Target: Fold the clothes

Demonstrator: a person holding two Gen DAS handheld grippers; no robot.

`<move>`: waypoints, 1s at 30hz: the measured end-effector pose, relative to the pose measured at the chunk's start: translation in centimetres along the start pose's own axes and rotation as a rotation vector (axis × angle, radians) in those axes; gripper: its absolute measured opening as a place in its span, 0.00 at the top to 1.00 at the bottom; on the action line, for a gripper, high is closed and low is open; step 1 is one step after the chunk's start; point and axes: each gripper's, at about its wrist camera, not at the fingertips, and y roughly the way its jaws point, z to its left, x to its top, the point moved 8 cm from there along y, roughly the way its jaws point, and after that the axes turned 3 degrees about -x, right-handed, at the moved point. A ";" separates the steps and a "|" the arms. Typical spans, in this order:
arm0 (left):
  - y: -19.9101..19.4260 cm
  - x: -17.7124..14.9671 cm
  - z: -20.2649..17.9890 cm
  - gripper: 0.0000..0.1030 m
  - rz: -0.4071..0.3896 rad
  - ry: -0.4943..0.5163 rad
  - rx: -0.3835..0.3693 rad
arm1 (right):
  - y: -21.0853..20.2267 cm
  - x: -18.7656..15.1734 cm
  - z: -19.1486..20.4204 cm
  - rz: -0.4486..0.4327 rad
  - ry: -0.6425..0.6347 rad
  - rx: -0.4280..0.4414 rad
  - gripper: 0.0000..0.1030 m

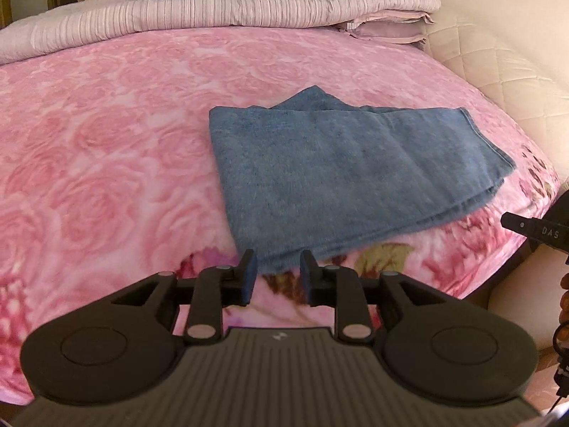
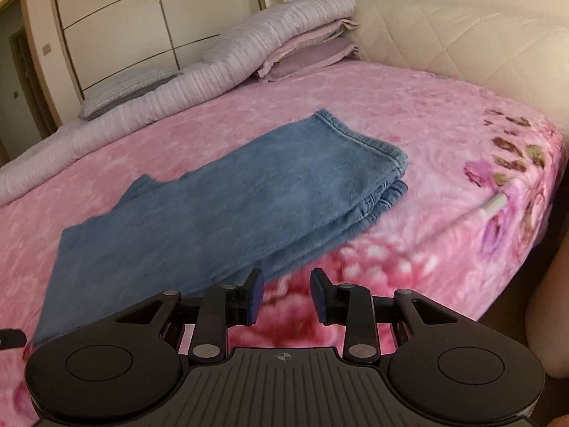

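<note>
Blue denim jeans (image 1: 341, 174) lie folded flat on the pink rose-patterned bed cover (image 1: 106, 142). My left gripper (image 1: 277, 274) is open and empty, just in front of the jeans' near left corner, above the cover. In the right wrist view the same jeans (image 2: 231, 206) show their stacked hems and layers at the right end. My right gripper (image 2: 287, 293) is open and empty, just off the jeans' near edge. The tip of the right gripper (image 1: 533, 229) shows at the right edge of the left wrist view.
Folded lilac quilts and pillows (image 1: 220, 10) are piled along the bed's far side. A cream quilted headboard (image 2: 462, 42) curves round the right. A white stick-like object (image 2: 492, 206) lies on the cover near the bed's right edge. Wardrobe doors (image 2: 142, 17) stand behind.
</note>
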 end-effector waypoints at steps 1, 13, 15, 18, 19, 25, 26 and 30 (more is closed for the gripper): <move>-0.6 -0.2 0.0 0.76 -0.004 0.001 0.006 | -0.7 -0.2 0.1 -0.002 -0.004 -0.005 0.68; -6.3 -0.9 0.4 0.72 -0.070 -0.003 0.053 | -7.0 -1.1 1.8 -0.062 -0.031 -0.026 0.60; -6.9 -1.1 0.5 0.70 -0.077 0.001 0.061 | -7.5 -1.1 2.0 -0.068 -0.036 -0.028 0.58; -7.5 -1.3 0.6 0.67 -0.080 0.006 0.074 | -8.0 -1.3 2.2 -0.068 -0.045 -0.035 0.57; -7.7 -1.4 0.7 0.67 -0.079 0.006 0.081 | -8.1 -1.4 2.3 -0.068 -0.047 -0.037 0.57; -8.3 -1.7 1.1 0.67 -0.081 0.011 0.104 | -8.7 -1.7 2.8 -0.070 -0.054 -0.037 0.56; -8.4 -1.7 1.1 0.67 -0.082 0.010 0.104 | -8.7 -1.7 2.9 -0.071 -0.055 -0.035 0.56; -8.2 -1.5 1.2 0.67 -0.077 0.011 0.103 | -8.6 -1.7 3.1 -0.069 -0.056 -0.033 0.55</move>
